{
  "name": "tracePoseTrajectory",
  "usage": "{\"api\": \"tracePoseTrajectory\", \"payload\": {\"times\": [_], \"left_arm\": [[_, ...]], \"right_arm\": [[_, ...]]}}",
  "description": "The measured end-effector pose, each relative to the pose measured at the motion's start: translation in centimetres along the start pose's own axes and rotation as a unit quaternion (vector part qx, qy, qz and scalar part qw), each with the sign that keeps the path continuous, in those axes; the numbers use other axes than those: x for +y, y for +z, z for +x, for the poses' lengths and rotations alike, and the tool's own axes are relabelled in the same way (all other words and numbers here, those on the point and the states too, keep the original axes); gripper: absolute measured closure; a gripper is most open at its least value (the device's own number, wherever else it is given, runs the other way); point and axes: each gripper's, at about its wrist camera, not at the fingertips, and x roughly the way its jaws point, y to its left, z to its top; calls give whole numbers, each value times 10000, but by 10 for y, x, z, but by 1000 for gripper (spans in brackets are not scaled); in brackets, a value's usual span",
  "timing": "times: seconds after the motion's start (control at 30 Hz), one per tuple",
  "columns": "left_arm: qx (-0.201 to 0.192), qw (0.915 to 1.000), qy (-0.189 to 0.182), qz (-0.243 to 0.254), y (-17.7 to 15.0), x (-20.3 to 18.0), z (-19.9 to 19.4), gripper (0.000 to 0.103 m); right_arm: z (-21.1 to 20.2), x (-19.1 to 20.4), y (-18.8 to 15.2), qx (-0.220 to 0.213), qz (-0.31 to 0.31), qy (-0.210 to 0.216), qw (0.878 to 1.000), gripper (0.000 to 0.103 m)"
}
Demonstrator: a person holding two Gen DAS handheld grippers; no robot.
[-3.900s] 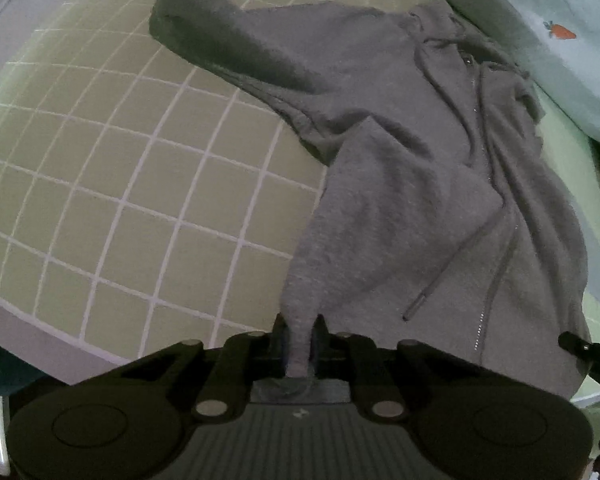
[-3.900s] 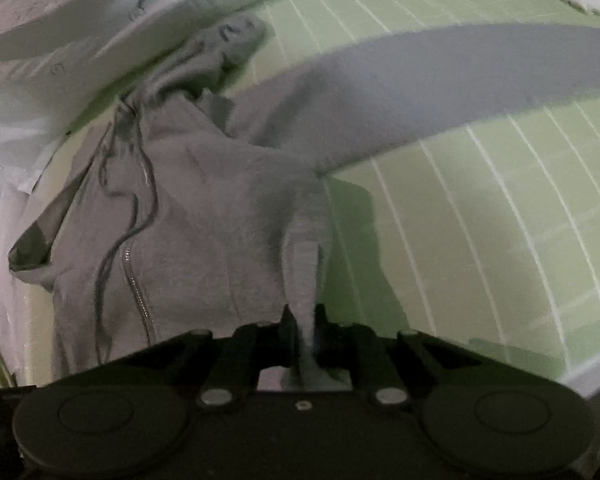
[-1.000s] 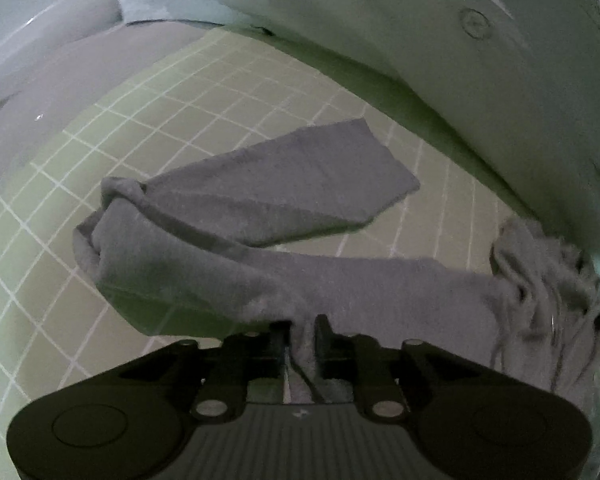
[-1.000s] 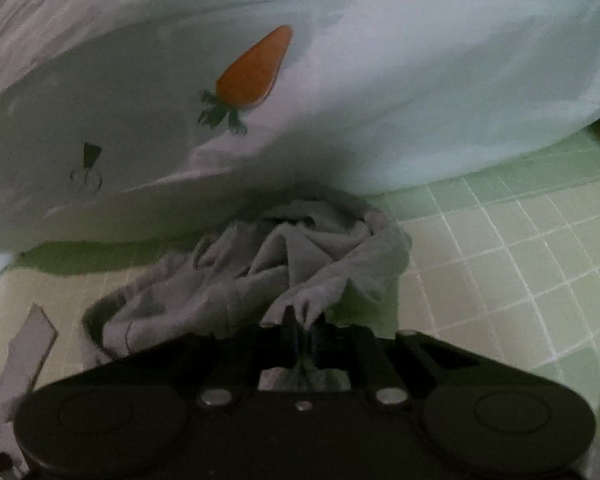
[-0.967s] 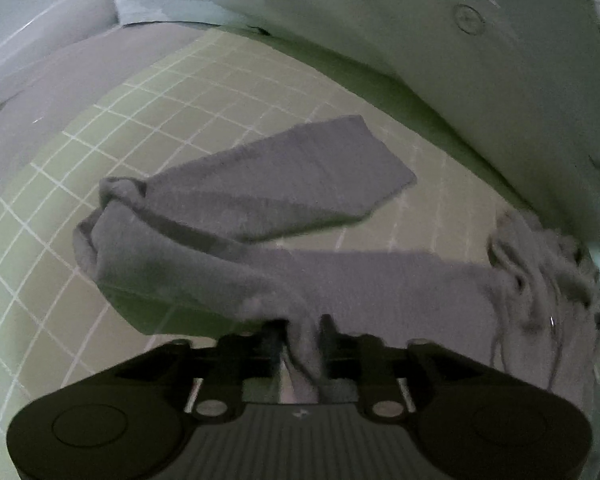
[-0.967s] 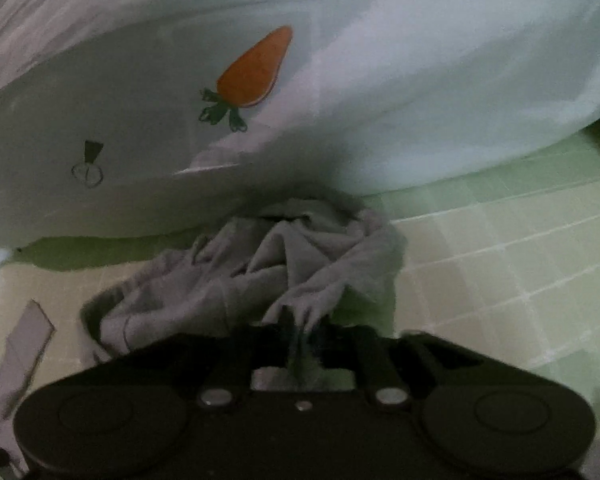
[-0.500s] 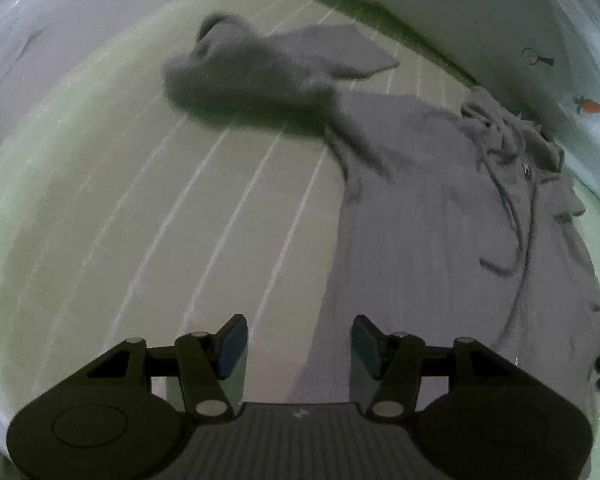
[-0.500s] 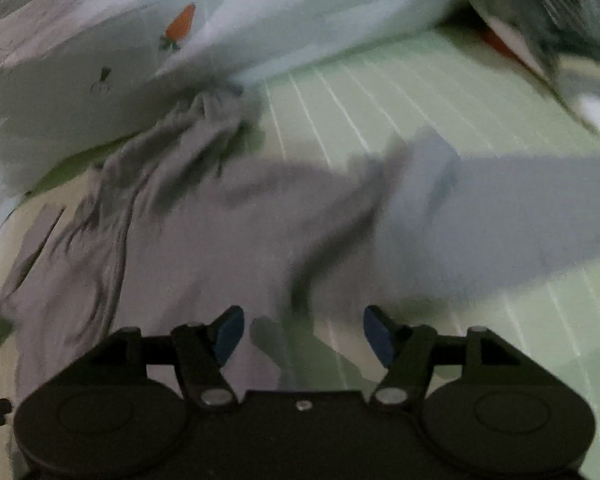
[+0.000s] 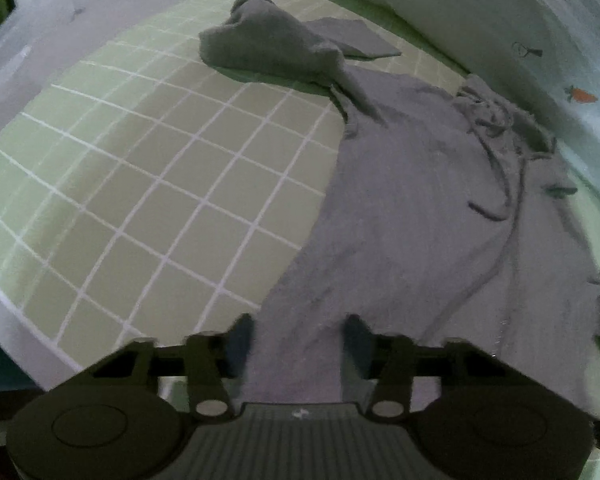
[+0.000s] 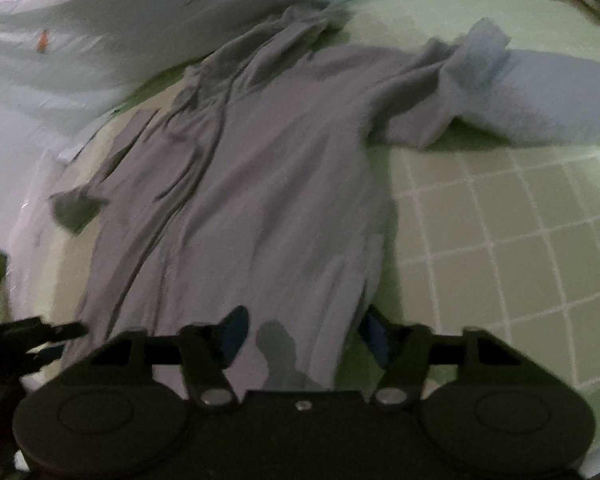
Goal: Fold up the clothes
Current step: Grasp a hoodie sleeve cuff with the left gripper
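A grey zip hoodie (image 9: 432, 216) lies spread on a green checked sheet (image 9: 148, 184), hood toward the pillows. It also shows in the right wrist view (image 10: 252, 184). Its left sleeve (image 9: 276, 48) is bunched at the far side, its right sleeve (image 10: 540, 92) stretches out to the right. My left gripper (image 9: 298, 338) is open above the hoodie's lower left hem. My right gripper (image 10: 302, 330) is open above the lower right hem. Neither holds cloth.
A pale quilt with carrot prints (image 9: 580, 94) is piled behind the hood, and it appears at the top left of the right wrist view (image 10: 44, 40). The bed's edge (image 9: 16, 312) runs at the lower left. The other gripper's tip (image 10: 32, 336) shows at the left.
Both grippers let go of the hoodie near the pillows, opened, and pulled back toward the hem. The hoodie now lies flat, spread out with its sleeves to the sides.
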Motion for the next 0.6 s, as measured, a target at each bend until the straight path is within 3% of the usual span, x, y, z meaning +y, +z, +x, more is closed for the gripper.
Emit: {"api": "tracePoseTrajectory", "payload": {"times": [0.03, 0.1, 0.13, 0.17, 0.23, 0.27, 0.33, 0.37, 0.4, 0.47, 0.5, 0.6], "left_arm": [[-7, 9999, 133, 57, 0, -2, 0, 81], [31, 9999, 108, -36, 0, 2, -1, 83], [50, 9999, 95, -82, 1, 4, -1, 83], [63, 9998, 46, -178, 0, 6, -1, 83], [33, 9996, -35, -284, -3, 8, -2, 83], [42, 9996, -70, -286, -4, 7, -2, 83], [61, 9995, -139, -290, -6, 5, -2, 80], [94, 9995, -159, -239, -6, 4, -2, 80], [127, 9996, -178, -188, -5, 2, -3, 80], [86, 9999, -137, -7, -3, 1, -7, 77], [66, 9999, -123, 62, -2, 1, -9, 72], [-21, 9999, -37, 106, 10, 7, -14, 61]], "right_arm": [[-2, -1, -1, 123, 64, 170, 9998, 93], [-16, -3, 0, 88, 297, 640, 9975, 94], [-29, -7, 3, -32, 672, 1137, 9912, 95], [-40, -14, 5, -160, 1169, 1657, 9791, 95], [-54, -25, 6, -329, 1821, 2037, 9614, 95], [-55, -26, 6, -352, 1721, 1749, 9688, 95], [-50, -23, 6, -279, 1181, 677, 9903, 91], [-43, -21, 5, -177, 954, 56, 9953, 90], [-39, -20, 4, -153, 924, -229, 9953, 87], [-39, -17, 1, -249, 983, -433, 9939, 70], [-41, -13, 0, -366, 939, -496, 9937, 55], [-41, 10, 2, -645, 496, -987, 9918, 43]]}}
